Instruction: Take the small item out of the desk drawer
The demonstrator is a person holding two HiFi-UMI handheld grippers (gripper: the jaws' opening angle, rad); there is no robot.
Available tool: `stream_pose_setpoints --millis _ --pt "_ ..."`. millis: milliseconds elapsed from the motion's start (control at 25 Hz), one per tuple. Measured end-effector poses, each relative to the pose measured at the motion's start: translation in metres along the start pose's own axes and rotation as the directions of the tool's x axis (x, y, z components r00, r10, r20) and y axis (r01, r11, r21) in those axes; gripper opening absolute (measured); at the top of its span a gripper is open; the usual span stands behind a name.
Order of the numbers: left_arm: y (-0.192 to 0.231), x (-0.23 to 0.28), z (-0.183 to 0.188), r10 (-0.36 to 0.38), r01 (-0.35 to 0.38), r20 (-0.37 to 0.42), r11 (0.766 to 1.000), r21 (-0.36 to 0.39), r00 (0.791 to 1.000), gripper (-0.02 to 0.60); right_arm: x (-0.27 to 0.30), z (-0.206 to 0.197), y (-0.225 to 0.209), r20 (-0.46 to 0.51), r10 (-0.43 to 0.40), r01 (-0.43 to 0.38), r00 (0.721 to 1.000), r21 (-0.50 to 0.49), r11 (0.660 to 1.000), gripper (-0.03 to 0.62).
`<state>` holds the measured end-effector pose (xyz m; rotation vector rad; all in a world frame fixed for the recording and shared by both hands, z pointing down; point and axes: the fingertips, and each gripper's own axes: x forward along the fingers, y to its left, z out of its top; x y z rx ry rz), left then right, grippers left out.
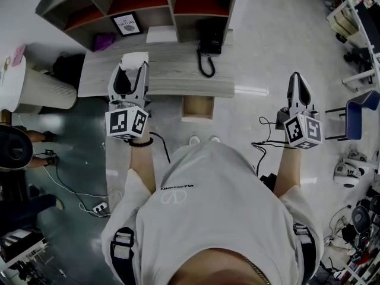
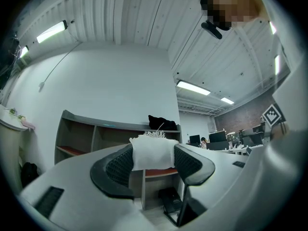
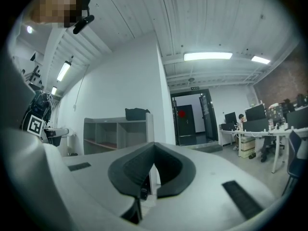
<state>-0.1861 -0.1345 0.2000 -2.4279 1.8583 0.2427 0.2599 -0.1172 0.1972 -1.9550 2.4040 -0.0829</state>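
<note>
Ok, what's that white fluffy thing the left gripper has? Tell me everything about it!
It is a small white cloth, soft and woven-looking, with loose frayed threads sticking up along its top edge. It is squeezed between the two dark ribbed pads of the left gripper, one pad on each side, and its top pokes up above them. In the head view it is over the grey wooden desk. Only the gripper can be seen touching it.

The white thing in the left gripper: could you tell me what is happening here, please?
A person at the desk holds a gripper in each hand. The left gripper is clamped on a small white cloth, held over the desk. The drawer stands open below. The right gripper is shut and empty.
</note>
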Motion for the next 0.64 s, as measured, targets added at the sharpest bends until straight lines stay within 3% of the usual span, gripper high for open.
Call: stream_pose_setpoints --millis 640 --pt "-0.0012 -0.0001 -0.0013 -0.01 0.009 -0.006 1.0 -0.012 1.0 0.258 -0.0003 -0.0042 -0.0012 -0.006 -0.005 0.006 1.0 0.011 1.0 0.002"
